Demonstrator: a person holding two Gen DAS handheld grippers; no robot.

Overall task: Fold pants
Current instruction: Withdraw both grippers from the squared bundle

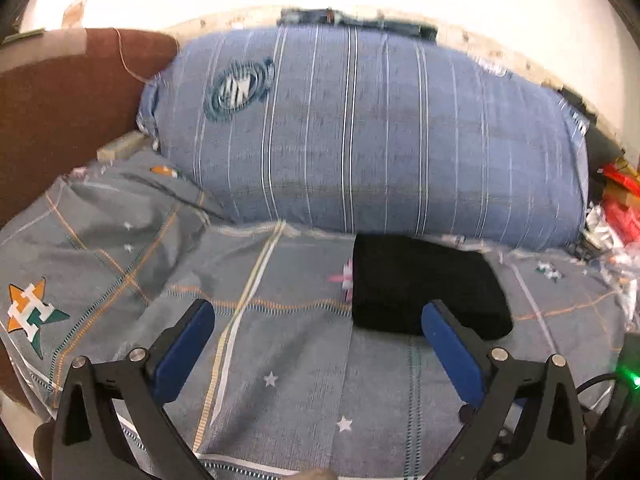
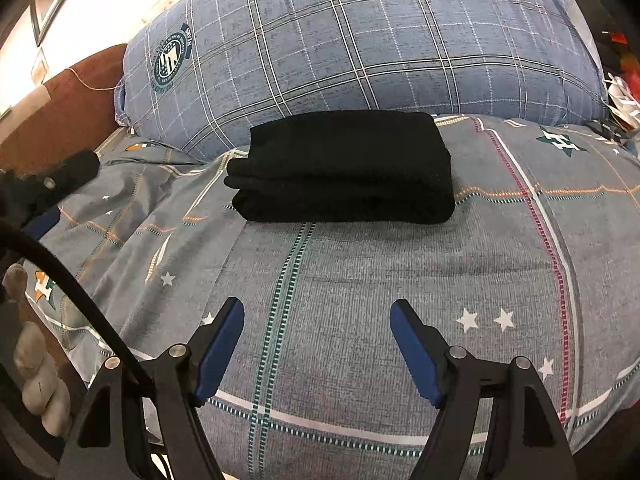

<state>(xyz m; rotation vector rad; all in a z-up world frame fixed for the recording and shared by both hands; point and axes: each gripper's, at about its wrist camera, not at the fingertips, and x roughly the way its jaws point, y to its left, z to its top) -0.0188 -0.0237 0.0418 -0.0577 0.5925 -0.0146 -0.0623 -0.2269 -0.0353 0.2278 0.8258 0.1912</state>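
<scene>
The folded black pants [image 2: 344,168] lie crosswise on the bed [image 2: 400,280], ahead of both grippers; the left gripper [image 1: 318,320] is nearer, the right gripper [image 2: 318,316] farther back; both jaws wide, empty.

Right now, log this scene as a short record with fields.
pants: black pants folded into a compact stack, lying flat
surface: grey patterned bedsheet
behind pants: blue checked pillow, pants close against its front edge
left gripper: open, nothing between pads, near the pants' front edge
right gripper: open, empty, short of the pants
task state: fold looks done
</scene>
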